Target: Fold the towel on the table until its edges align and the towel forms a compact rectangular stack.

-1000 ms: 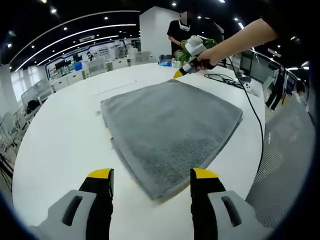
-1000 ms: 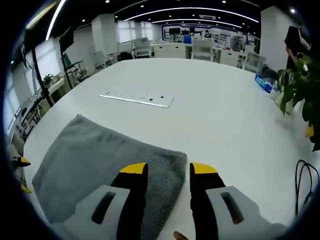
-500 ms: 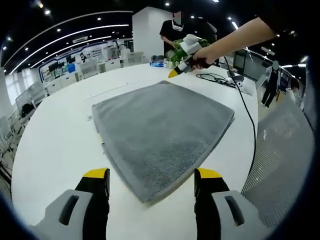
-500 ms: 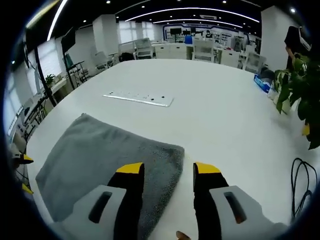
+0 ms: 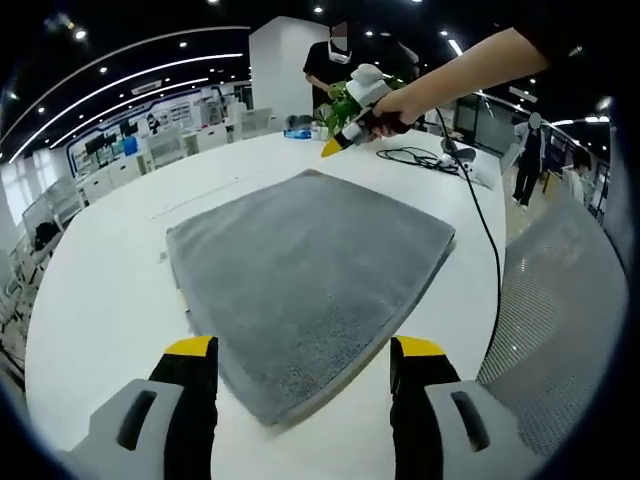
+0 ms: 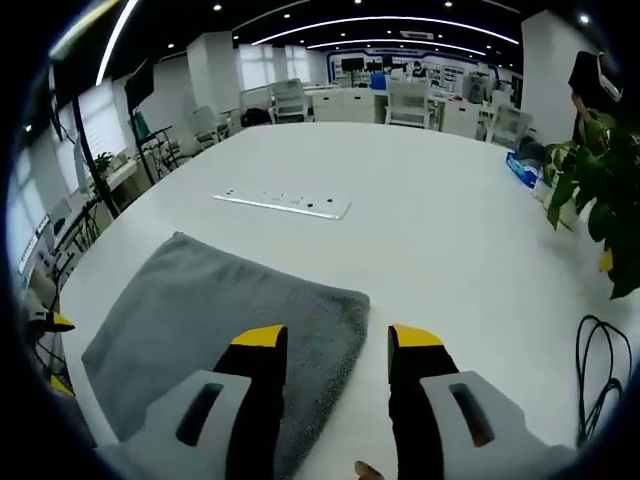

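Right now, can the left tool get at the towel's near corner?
Probably yes. The left tool is open and the near corner of the grey towel lies flat on the white table between its jaws, with nothing over it. The right tool is at the far corner.

towel (image 5: pixel 305 265) on table (image 5: pixel 100 280), power strip (image 6: pixel 285 203) beyond

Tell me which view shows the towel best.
The left gripper view: there the towel lies nearly whole on the table, with all its edges visible. In the right gripper view, the towel is partly hidden behind that gripper's left jaw.
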`<state>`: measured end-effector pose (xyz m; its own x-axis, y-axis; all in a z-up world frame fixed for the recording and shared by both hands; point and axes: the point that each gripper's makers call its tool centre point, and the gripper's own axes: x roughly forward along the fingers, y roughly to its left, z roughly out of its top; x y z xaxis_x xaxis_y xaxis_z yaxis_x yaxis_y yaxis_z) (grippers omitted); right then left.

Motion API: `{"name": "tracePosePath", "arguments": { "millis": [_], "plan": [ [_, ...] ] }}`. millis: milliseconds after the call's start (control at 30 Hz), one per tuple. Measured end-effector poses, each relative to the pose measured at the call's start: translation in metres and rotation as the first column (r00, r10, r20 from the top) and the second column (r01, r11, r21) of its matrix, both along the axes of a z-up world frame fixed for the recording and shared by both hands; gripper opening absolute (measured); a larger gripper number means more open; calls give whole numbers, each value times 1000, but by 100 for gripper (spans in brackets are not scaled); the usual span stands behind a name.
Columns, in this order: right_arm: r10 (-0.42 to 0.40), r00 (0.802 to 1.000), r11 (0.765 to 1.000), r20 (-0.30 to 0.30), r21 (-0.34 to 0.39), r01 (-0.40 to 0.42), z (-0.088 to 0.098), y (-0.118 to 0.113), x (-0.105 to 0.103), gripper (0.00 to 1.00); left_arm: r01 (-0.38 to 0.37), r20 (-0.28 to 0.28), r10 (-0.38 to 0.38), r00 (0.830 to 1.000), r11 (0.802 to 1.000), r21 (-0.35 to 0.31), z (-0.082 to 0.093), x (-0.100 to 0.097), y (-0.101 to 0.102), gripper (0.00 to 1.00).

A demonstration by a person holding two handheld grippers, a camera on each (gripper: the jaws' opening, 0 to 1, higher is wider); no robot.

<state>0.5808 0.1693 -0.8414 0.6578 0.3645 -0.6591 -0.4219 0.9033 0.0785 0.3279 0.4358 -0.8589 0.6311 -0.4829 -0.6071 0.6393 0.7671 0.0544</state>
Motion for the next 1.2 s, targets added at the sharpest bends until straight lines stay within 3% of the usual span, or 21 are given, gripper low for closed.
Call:
{"name": "tracePosePath", "arguments": {
  "millis": [500,1200],
  "plan": [
    [36,999,999,-4,2,-36,5,-4,-10,39,131,17,-132,991,991,14,9,-5,-59,70],
    [88,996,996,1,28,-88,4,-3,-12,37,311,20,-313,950,949,51,8,-4,-149,63]
  ]
}}
